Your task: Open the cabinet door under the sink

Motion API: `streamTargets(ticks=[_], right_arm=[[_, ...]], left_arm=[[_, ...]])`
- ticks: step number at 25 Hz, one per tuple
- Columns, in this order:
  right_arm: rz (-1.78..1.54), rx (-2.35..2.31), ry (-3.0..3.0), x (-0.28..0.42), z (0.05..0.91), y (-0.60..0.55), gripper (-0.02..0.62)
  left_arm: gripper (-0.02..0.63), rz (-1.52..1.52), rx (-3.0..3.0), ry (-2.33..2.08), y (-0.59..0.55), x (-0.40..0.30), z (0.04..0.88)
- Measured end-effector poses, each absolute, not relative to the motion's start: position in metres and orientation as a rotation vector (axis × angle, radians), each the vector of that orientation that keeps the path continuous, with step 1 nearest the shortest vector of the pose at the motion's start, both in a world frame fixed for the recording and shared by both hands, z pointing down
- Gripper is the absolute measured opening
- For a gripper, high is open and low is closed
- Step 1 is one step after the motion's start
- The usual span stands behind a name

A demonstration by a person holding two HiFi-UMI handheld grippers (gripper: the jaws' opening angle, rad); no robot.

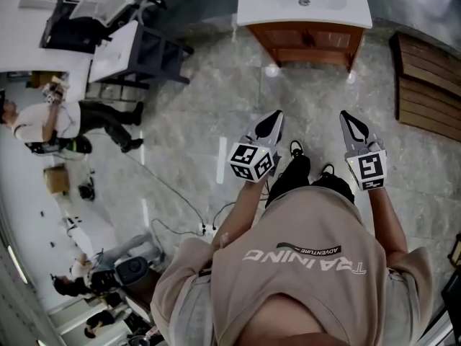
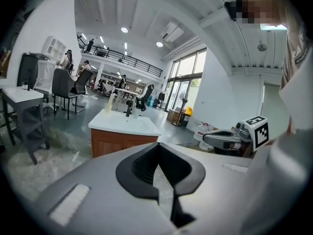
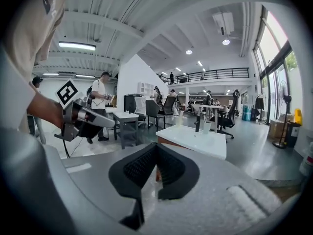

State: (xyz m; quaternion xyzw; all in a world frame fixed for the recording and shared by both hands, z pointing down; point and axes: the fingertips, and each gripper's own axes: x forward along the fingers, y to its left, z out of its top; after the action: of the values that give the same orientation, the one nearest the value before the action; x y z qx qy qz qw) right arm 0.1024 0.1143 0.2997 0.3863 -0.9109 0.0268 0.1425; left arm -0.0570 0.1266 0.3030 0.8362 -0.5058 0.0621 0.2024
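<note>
Grey floor (image 1: 216, 99) is yet to be crossed to the sink cabinet (image 1: 310, 45); left gripper (image 1: 275, 119) and right gripper (image 1: 347, 117) are pointed at it, closed, empty, readied for the door (image 1: 288, 38).

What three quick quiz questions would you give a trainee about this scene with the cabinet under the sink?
1. True or false: the left tool is touching the cabinet doors.
2. Multiple choice: the cabinet doors are A) wide open, B) closed, C) missing.
3. Fill in: the right tool, jaws together, holds ____.

Key: 1 false, since it is held over the floor well short of them; 2 B; 3 nothing.
</note>
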Motion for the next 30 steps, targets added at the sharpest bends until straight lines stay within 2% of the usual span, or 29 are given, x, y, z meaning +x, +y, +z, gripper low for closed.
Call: streamTargets(ticks=[11, 16, 30], right_arm=[[-0.043, 1.267, -2.565, 0.039, 0.248, 0.069, 0.003], [-0.023, 1.353, -2.511, 0.016, 0.250, 0.056, 0.003], [-0.029, 1.281, -2.455, -0.010, 0.255, 0.022, 0.003]], left_arm=[[0.015, 0.131, 2.463, -1.311, 0.070, -0.115, 0.289], [0.015, 0.121, 2.480, -1.227, 0.046, -0.136, 0.302], [0.015, 0.047, 2.497, -1.119, 0.007, -0.140, 0.315]])
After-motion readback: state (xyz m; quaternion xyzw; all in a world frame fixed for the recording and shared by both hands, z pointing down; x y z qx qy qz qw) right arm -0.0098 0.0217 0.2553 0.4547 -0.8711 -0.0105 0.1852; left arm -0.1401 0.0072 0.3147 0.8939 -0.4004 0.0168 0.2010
